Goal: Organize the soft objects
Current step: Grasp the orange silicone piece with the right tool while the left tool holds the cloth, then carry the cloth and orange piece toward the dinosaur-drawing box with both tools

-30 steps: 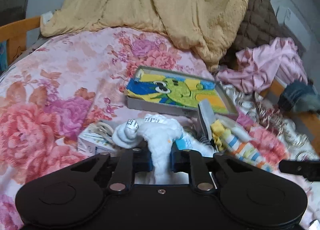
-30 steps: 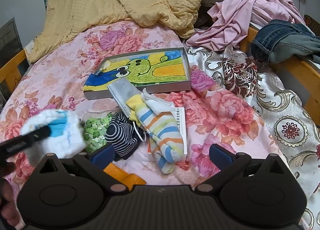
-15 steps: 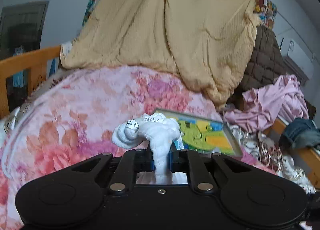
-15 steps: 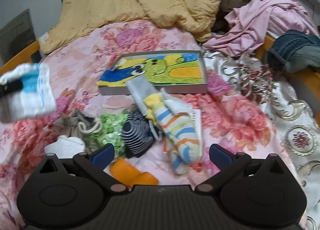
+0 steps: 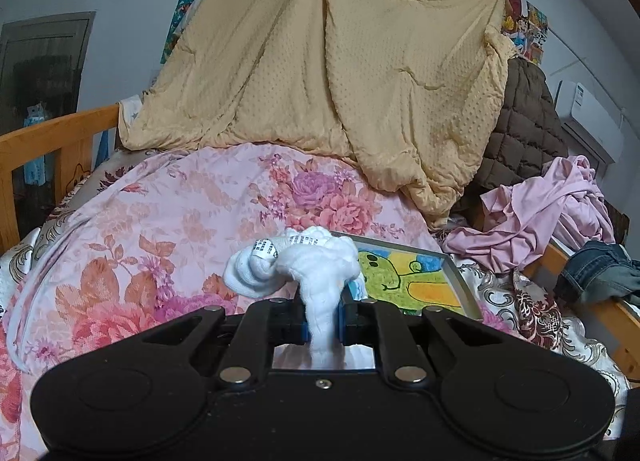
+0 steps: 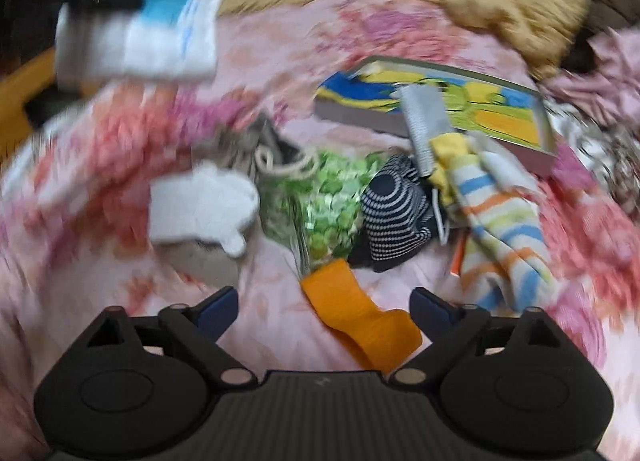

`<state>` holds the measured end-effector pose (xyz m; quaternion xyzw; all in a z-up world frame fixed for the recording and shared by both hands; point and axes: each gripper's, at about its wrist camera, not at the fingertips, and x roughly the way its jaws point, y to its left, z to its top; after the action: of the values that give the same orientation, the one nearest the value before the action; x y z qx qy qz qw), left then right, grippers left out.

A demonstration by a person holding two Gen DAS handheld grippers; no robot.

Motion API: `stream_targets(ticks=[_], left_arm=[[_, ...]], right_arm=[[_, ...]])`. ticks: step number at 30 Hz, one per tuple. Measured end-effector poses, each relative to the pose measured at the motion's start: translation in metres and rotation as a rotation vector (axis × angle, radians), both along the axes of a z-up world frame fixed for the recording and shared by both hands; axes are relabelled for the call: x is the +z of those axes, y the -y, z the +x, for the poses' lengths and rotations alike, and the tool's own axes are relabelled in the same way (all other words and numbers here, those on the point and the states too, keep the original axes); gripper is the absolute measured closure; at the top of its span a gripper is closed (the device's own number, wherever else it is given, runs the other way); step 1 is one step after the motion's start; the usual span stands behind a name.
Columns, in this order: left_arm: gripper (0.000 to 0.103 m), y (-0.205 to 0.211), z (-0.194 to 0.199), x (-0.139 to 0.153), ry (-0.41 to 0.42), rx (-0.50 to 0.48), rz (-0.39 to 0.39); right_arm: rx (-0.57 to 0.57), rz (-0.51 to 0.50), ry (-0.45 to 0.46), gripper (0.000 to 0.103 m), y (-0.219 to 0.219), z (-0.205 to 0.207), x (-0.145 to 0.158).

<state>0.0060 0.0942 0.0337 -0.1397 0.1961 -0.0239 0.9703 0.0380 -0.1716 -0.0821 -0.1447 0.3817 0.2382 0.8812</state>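
My left gripper (image 5: 323, 317) is shut on a bunched white sock (image 5: 308, 261), held up above the floral bedspread (image 5: 160, 221). The blurred right wrist view shows that sock (image 6: 136, 41), with its blue band, hanging at the upper left. My right gripper (image 6: 324, 303) points down at a pile of soft things, its jaws wide but closing. An orange piece (image 6: 360, 313) lies between the fingers, and the pads do not touch it. Beyond it lie a green spotted cloth (image 6: 320, 201), a black-and-white striped sock (image 6: 396, 205), a pastel striped sock (image 6: 500, 229) and a white item (image 6: 200, 205).
A shallow box with a green cartoon painting (image 5: 420, 281) lies behind the pile, a grey face mask (image 6: 420, 121) against it. A yellow quilt (image 5: 340, 81), pink garment (image 5: 552, 213) and jeans (image 5: 600, 273) crowd the back and right. A wooden bed rail (image 5: 52, 137) runs along the left.
The left gripper has lifted the white sock off the pile and then held still. The right gripper has dropped towards the pile and rolled, and the orange piece now lies between its narrowing jaws.
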Motion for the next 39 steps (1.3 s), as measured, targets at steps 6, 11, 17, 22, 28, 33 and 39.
stream_targets(ticks=[6,11,17,22,28,33,39], left_arm=[[0.09,0.001,0.0,-0.002,-0.001,-0.019,0.006],[0.09,0.003,0.001,-0.005,-0.007,-0.026,0.002],[0.09,0.005,0.005,-0.009,-0.017,-0.038,-0.006],[0.09,0.012,0.004,-0.013,-0.028,-0.06,-0.014],[0.09,0.021,-0.001,-0.011,-0.017,-0.078,-0.023],[0.09,0.029,-0.003,-0.003,0.008,-0.093,-0.021],[0.09,0.033,-0.001,0.0,0.019,-0.101,-0.031]], right_arm=[[0.045,-0.085,-0.072,0.023,0.01,0.025,-0.03],[0.029,-0.042,-0.154,0.056,0.026,0.031,-0.036],[-0.035,0.107,-0.156,0.062,0.049,0.02,-0.011],[-0.076,0.211,-0.085,0.062,0.051,0.007,0.028],[-0.111,0.3,0.017,0.062,0.054,0.003,0.075],[-0.12,0.298,0.071,0.062,0.049,0.008,0.095],[-0.135,0.301,0.082,0.062,0.047,0.008,0.103]])
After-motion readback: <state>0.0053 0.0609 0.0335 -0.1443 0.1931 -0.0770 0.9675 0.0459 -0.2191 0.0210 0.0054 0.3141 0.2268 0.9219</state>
